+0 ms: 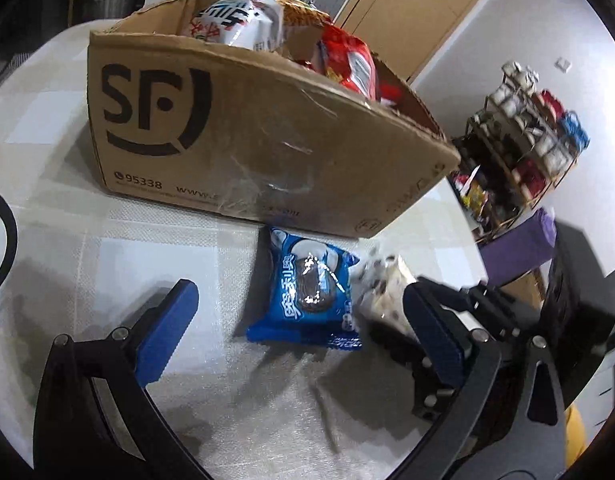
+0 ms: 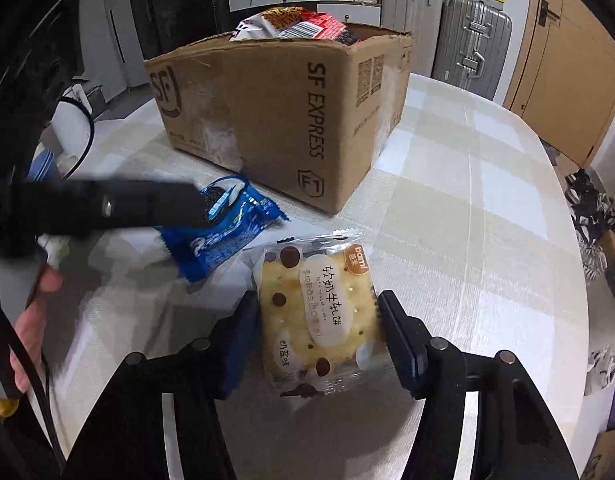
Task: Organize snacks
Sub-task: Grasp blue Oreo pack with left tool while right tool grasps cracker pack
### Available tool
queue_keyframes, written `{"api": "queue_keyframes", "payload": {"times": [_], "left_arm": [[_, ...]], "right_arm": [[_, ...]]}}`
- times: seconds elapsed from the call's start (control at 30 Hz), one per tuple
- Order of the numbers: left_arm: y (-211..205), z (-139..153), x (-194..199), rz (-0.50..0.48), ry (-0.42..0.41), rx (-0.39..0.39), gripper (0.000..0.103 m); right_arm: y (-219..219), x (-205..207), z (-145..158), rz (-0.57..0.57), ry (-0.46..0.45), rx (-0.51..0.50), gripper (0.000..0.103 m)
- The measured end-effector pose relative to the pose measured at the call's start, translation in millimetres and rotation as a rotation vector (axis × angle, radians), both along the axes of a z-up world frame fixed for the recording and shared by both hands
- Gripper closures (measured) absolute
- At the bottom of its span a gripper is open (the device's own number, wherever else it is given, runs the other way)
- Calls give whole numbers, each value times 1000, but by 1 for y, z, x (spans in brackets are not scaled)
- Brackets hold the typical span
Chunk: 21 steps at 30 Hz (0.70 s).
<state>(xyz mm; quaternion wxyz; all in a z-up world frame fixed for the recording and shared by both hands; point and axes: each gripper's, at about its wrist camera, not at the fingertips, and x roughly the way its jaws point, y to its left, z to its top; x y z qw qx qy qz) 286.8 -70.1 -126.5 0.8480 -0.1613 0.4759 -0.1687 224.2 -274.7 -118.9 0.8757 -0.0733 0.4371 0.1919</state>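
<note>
Right gripper (image 2: 317,332) clamped on cracker packet (image 2: 321,312) just above table (image 2: 467,200), left gripper (image 1: 299,320) spread wide around blue cookie packet (image 1: 307,290), both near snack-filled cardboard box (image 1: 267,132), presumably for loading.

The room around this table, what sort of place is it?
Most likely someone's home, perhaps a living or dining area. Suitcases stand against the far wall beside a wooden door, a crowded shoe rack sits nearby, and a cardboard box of snacks rests on the checked tablecloth.
</note>
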Motion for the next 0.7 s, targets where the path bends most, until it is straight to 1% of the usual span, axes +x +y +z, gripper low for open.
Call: {"api": "queue_keyframes", "payload": {"times": [0.07, 0.13, 0.3, 0.43, 0.53, 0.57, 0.6, 0.63, 0.7], "left_arm": [[-5, -3, 6, -6, 7, 9, 1], [-16, -9, 14, -25, 15, 36, 1], [-38, -20, 26, -36, 29, 63, 1], [-47, -24, 42, -25, 27, 48, 1], [-57, -27, 50, -29, 28, 81, 1], [-63, -27, 54, -29, 17, 108, 1], [-68, -28, 58, -12, -2, 153, 1], [-68, -29, 59, -7, -4, 166, 1], [-69, -31, 64, -5, -12, 159, 1]], "right_arm": [[1, -4, 0, 2, -3, -9, 43], [1, -11, 1, 0, 3, 4, 43], [-10, -26, 1, -41, 27, 49, 43], [-15, -41, -1, -58, 29, 50, 43], [-18, -48, -1, -68, 28, 54, 43], [-20, -50, -1, -73, 30, 60, 43], [-21, -51, -1, -78, 32, 66, 43], [-21, -53, -1, -79, 32, 67, 43], [-23, -55, -1, -86, 29, 70, 43]]}}
